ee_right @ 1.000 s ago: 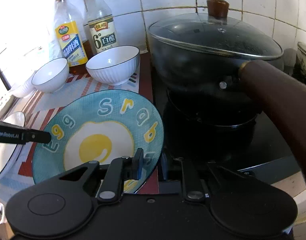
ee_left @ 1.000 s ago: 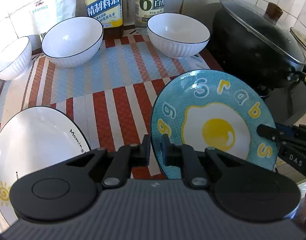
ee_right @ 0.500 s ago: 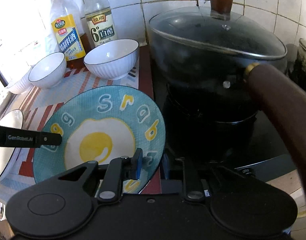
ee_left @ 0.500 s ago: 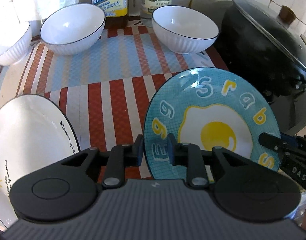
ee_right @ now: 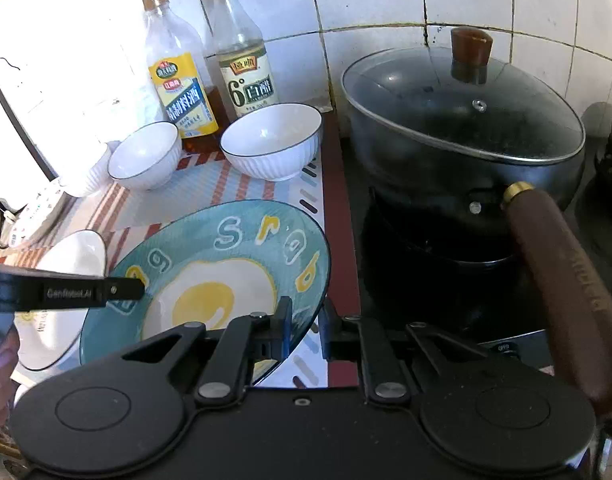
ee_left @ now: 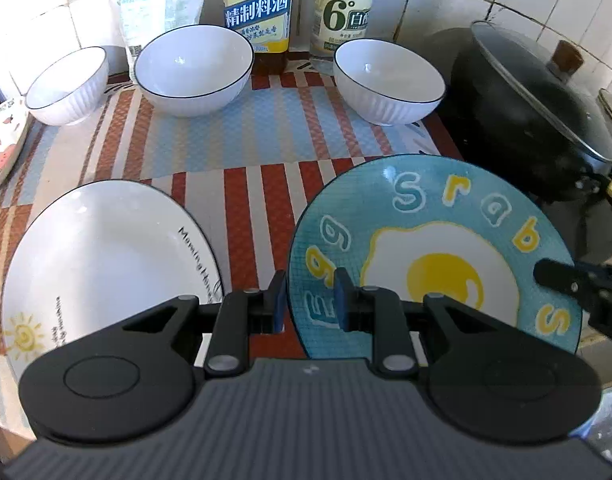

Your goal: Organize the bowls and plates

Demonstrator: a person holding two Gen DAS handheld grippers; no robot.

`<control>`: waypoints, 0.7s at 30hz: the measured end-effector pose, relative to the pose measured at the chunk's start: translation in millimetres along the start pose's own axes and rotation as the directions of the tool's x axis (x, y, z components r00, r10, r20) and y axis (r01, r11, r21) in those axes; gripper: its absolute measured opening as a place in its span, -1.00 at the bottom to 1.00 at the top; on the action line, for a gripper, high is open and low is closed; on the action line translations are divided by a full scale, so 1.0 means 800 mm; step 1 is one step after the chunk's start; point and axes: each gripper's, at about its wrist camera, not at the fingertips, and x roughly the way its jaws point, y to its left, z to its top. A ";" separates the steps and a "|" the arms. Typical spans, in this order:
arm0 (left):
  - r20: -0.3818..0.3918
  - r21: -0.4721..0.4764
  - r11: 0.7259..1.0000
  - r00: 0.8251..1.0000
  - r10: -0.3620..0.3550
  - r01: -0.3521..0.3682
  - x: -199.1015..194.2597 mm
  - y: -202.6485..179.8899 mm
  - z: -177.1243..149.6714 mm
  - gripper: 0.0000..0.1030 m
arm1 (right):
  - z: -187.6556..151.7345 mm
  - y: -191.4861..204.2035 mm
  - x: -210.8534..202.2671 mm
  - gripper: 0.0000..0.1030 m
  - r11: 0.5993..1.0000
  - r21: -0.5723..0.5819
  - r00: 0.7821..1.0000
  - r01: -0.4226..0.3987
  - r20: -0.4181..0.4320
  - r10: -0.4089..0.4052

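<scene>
- Blue round ceramic plate with a fried-egg picture (ee_left: 437, 256) hangs tilted just above the striped worktop mat (ee_left: 242, 160), beside the black lidded pot (ee_right: 461, 136).
- Left gripper (ee_left: 309, 300) pinches its left rim; right gripper (ee_right: 306, 326), jaws closed, clamps the opposite rim.
- Keep both grips level and travel together.
- White sun-printed plate (ee_left: 106, 264) lies to its left, probably the stacking spot; lower centred onto it.

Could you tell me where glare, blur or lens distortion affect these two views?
Left wrist view: sharp; fisheye bends the wall tiles, small glints in the bowls. Right wrist view: upper left blown out to white, hiding the wall there; the pot lid reflects light; the pot handle looms large and soft.
</scene>
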 end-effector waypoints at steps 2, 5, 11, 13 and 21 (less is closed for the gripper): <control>-0.001 0.001 1.000 1.000 -0.003 0.003 -0.012 0.001 -0.003 -0.58 | 0.002 0.004 -0.011 -0.66 1.000 -0.001 1.000 -0.009 -0.001 0.009; -0.008 0.009 1.000 1.000 -0.006 0.006 -0.033 0.006 -0.006 -0.58 | 0.005 0.012 -0.027 -0.66 1.000 0.002 1.000 -0.026 -0.014 0.026; -0.008 -0.004 1.000 1.000 -0.002 0.002 -0.081 0.028 -0.015 -0.59 | 0.008 0.032 -0.059 -0.66 0.997 0.016 0.996 -0.079 -0.031 0.079; -0.008 -0.017 1.000 1.000 0.000 -0.001 -0.096 0.039 -0.019 -0.60 | 0.010 0.042 -0.064 -0.66 0.995 0.009 0.995 -0.096 -0.031 0.097; 0.025 -0.086 0.996 1.000 0.014 -0.012 -0.137 0.089 -0.040 -0.60 | 0.016 0.087 -0.077 -0.67 0.986 -0.029 0.987 -0.162 -0.018 0.162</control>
